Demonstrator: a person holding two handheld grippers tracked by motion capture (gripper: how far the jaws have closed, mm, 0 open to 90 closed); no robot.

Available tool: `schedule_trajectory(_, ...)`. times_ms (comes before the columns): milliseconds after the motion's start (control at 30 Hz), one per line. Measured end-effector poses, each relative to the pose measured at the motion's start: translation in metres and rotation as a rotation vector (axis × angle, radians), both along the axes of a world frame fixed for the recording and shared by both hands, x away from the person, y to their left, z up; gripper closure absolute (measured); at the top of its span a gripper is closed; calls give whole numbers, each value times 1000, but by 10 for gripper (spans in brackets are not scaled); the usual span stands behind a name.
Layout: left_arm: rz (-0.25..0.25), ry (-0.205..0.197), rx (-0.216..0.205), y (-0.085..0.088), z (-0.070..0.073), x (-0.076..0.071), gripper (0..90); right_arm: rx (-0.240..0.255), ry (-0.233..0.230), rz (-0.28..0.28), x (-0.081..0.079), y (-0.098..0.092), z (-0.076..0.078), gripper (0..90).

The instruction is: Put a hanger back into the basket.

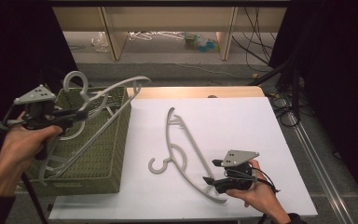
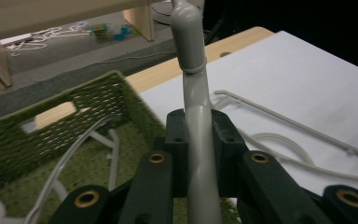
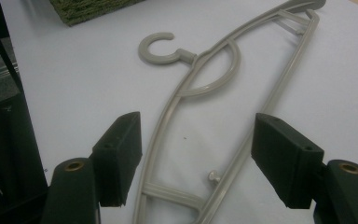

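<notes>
High view | left gripper [image 1: 81,113] clamped a grey hanger [image 1: 116,88] above the green basket [image 1: 107,154] at 9 o'clock | right gripper [image 1: 209,171] gaped around the table hanger [image 1: 177,140], ungripped | more hangers remained binned.

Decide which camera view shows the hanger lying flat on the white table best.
The right gripper view: the hanger shows close, hook and bars clear. The high view shows the whole of it smaller; the left gripper view shows part of it.

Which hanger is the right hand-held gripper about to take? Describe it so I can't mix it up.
On the white table, right of the green woven basket, one grey hanger lies flat. Its hook points toward the basket. The other hangers are in the basket or held over it.
</notes>
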State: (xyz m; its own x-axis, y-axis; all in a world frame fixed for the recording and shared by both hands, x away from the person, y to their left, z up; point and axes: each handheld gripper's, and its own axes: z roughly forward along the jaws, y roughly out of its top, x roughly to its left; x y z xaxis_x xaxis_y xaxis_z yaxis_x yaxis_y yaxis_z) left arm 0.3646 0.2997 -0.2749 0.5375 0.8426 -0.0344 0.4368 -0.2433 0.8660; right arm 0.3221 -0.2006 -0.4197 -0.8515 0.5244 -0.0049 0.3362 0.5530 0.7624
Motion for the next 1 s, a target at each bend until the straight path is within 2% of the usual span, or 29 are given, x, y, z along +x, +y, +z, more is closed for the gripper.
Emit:
schedule_trajectory(33, 20, -7, -8, 6, -1, 1, 788, -2, 0, 0, 0, 0, 0, 345)
schedule_trajectory(67, 20, -7, -8, 6, -1, 1, 788, -2, -2, 0, 0, 1, -1, 343)
schedule_trajectory(100, 49, -3, -10, 17, -3, 2, 788, -3, -2, 1, 0, 1, -1, 338)
schedule_trajectory(267, 107, -7, -31, 41, -12, 8, 788, 2, 3, -8, 0, 0, -2, 312)
schedule_trajectory(300, 118, -4, -30, 45, -14, 10, 788, 4, -4, -9, 1, 0, -2, 299)
schedule_trajectory(400, 129, 9, 10, 54, -20, 13, 788, 5, 8, -19, 2, 0, -3, 285)
schedule_trajectory(433, 129, 9, 10, 54, -20, 13, 788, 5, 8, -19, 2, 0, -3, 285)
schedule_trajectory(567, 128, 35, 55, 64, -27, 16, 788, 0, 17, -28, 2, 1, -4, 246)
schedule_trajectory(633, 131, 37, 58, 66, -29, 16, 788, -1, 13, -29, 2, 1, -4, 245)
schedule_trajectory(700, 134, 73, 91, 69, -35, 18, 788, 2, 13, -31, 2, 0, -3, 241)
schedule_trajectory(800, 125, 94, 122, 68, -41, 24, 788, -1, 20, -36, 2, 0, -4, 242)
schedule_trajectory(833, 102, 117, 166, 71, -40, 25, 788, -5, 16, -28, 3, 0, -5, 242)
schedule_trajectory(867, 86, 133, 181, 71, -42, 27, 788, -4, 18, -29, 3, 1, -5, 243)
schedule_trajectory(900, 81, 143, 188, 71, -44, 30, 788, -4, 18, -28, 3, 1, -5, 244)
schedule_trajectory(933, 101, 139, 149, 67, -48, 32, 788, -6, 18, -25, 3, 1, -5, 245)
schedule_trajectory(1000, 86, 156, 158, 64, -52, 37, 788, -8, 20, -26, 3, 1, -5, 245)
